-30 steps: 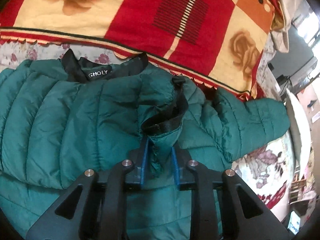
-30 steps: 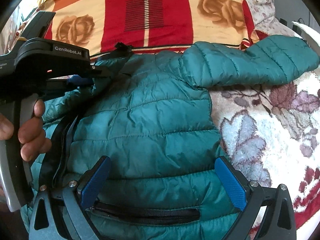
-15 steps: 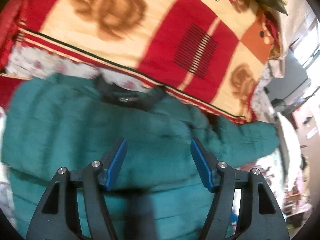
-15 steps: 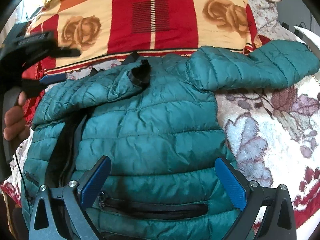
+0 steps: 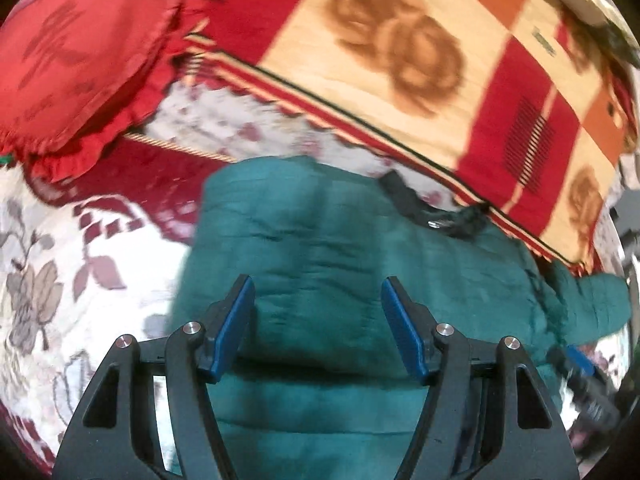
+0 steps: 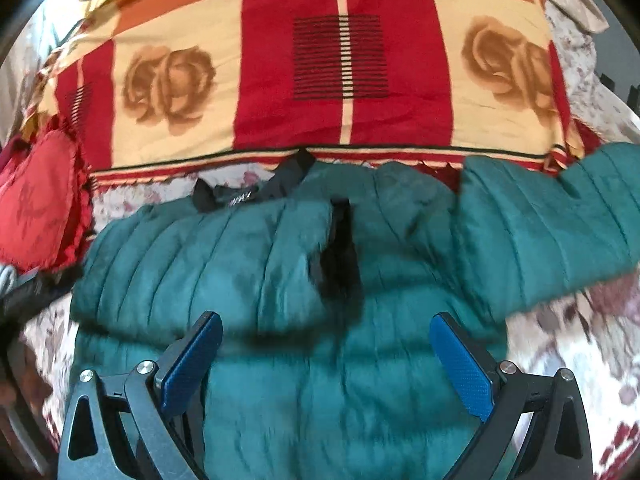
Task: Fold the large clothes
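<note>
Left wrist view: the left hand-held gripper (image 5: 316,328) now hangs released, its blue pads (image 5: 236,324) spread wide with nothing between them, whereas a second ago it pinched the sleeve cuff. It has also drawn back and swung left, so the jacket (image 5: 328,248) shows its folded left edge against the floral bedspread (image 5: 56,280). This suggests the left sleeve has been laid across the chest and let go. The frame is motion-blurred. A red frilled cushion (image 5: 80,56) lies beyond the jacket, beside the rose-patterned blanket (image 5: 400,60).

Right wrist view: the right hand-held gripper (image 6: 324,360) hovers released over the jacket's lower front, pads apart, holding nothing, as it was before. The left sleeve (image 6: 208,260) now lies flat across the chest, its black cuff (image 6: 340,256) near the middle. The right sleeve (image 6: 560,228) remains stretched out sideways over the bedspread, so that fold is probably next. The jacket is puffy, quilted in ribs, slick teal shell with a black collar (image 6: 256,192); likely springy, prone to unfolding.
</note>
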